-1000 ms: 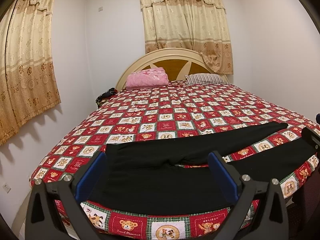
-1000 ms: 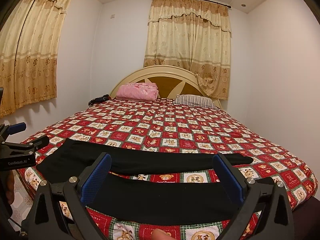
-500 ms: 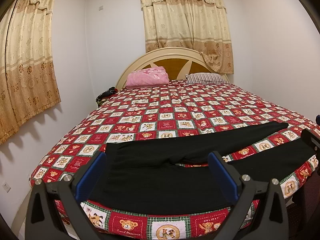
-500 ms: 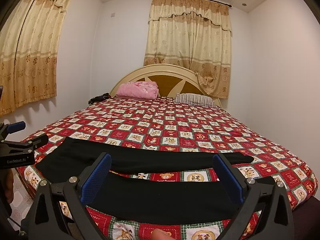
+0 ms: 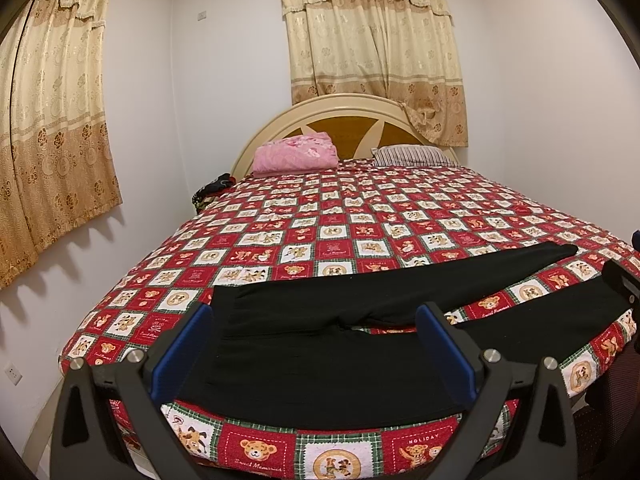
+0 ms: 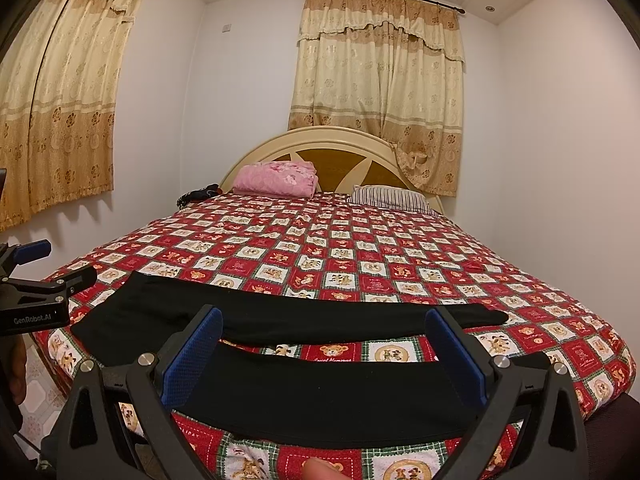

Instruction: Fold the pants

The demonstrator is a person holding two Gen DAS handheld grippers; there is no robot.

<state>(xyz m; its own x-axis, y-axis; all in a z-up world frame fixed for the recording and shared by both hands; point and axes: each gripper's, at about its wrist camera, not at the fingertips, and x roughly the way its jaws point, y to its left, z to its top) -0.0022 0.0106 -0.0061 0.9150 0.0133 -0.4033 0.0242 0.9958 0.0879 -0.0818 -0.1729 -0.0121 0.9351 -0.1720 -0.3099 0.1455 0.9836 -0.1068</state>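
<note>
Pants: black fabric pants [image 5: 320, 344] flat, long axis across bed's near edge; waistband left, legs splayed right.
Surface: red teddy-bear patchwork bedspread [image 5: 360, 224].
Room: beige floral curtains [image 6: 380, 92].
Grippers: left gripper [image 5: 314, 344] and right gripper [image 6: 324, 354] spread wide, holding nothing.

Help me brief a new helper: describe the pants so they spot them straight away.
Start at the big bed with the red teddy-bear quilt. Along its near edge, far from the pink blanket and striped pillow at the headboard, lie the pants. They are plain black, spread flat with legs apart.
</note>
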